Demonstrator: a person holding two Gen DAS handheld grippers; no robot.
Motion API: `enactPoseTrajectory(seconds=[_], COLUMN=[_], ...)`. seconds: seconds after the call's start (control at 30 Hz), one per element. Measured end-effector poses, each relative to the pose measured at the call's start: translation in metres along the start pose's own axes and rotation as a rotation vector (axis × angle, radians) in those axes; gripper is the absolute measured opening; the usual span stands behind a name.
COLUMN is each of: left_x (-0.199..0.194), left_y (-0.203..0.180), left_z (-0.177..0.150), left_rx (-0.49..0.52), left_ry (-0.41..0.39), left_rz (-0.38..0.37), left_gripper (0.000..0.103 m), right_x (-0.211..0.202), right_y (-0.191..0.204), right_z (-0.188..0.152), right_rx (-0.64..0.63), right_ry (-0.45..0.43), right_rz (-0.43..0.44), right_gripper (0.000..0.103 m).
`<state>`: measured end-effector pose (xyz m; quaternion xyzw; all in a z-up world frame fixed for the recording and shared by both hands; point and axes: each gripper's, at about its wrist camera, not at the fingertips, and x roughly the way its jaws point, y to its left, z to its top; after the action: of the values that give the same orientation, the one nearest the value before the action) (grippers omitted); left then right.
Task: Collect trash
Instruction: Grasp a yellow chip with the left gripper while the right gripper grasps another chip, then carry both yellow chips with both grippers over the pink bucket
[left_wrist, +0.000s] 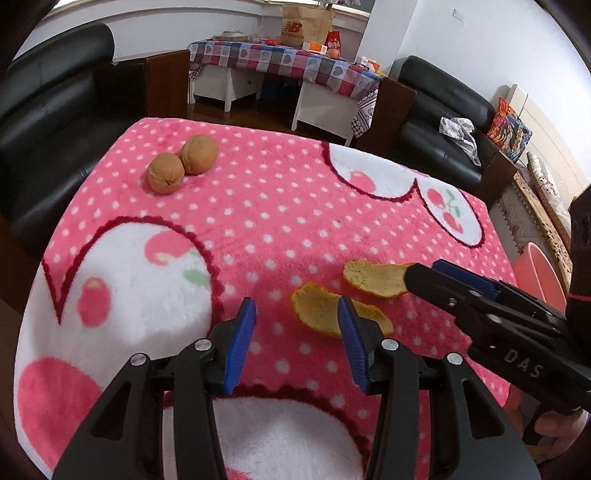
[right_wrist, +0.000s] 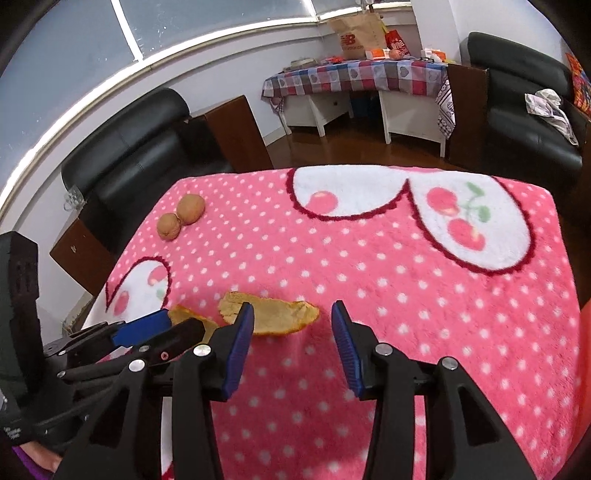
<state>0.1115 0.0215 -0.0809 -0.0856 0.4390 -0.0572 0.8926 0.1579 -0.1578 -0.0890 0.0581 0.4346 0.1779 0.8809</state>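
Two pieces of orange peel lie on the pink dotted blanket (left_wrist: 280, 206). The nearer peel (left_wrist: 325, 310) sits just ahead of my left gripper (left_wrist: 297, 314), which is open and empty. The farther peel (left_wrist: 373, 278) lies at the tip of my right gripper (left_wrist: 428, 271), seen from the side there. In the right wrist view the right gripper (right_wrist: 293, 315) is open with the bigger peel (right_wrist: 273, 314) between and just ahead of its fingers. The other peel (right_wrist: 188, 315) lies under the left gripper (right_wrist: 181, 325).
Two whole brown-orange fruits (left_wrist: 183, 162) touch each other at the blanket's far left, also in the right wrist view (right_wrist: 181, 216). A pink bin (left_wrist: 539, 277) stands off the right edge. Black sofas (left_wrist: 55, 110) and a checked-cloth table (left_wrist: 284, 62) stand behind.
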Motion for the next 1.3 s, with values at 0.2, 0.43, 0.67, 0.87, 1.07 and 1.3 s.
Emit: enactPoseTrajectory(seconds=[0.2, 0.43, 0.67, 0.87, 1.07, 1.3], left_x=[0.002, -0.004, -0.013, -0.018, -0.014, -0.011], left_y=[-0.004, 0.001, -0.009, -0.022, -0.036, -0.058], left_z=[-0.002, -0.002, 0.002, 0.005, 0.005, 0.014], left_rx=[0.020, -0.021, 0.003, 0.010, 0.013, -0.013], left_ry=[-0.012, -0.019, -0.024, -0.023, 0.015, 0.055], left_rz=[0.034, 0.027, 0.040, 0.060, 0.108, 0.185], left_gripper=[0.027, 0.006, 0.003, 0.003, 0.003, 0.003], right_x=[0.010, -0.007, -0.041, -0.070, -0.103, -0.142], right_y=[0.004, 0.003, 0.002, -0.012, -0.021, -0.043], right_z=[-0.003, -0.007, -0.017, -0.022, -0.012, -0.006], right_rx=[-0.004, 0.013, 0.032, 0.067, 0.051, 0.062], right_ry=[0.020, -0.025, -0.086, -0.119, -0.179, -0.268], right_rz=[-0.008, -0.018, -0.064, -0.102, -0.101, -0.062], right_gripper=[0.011, 0.006, 0.004, 0.004, 0.004, 0.004])
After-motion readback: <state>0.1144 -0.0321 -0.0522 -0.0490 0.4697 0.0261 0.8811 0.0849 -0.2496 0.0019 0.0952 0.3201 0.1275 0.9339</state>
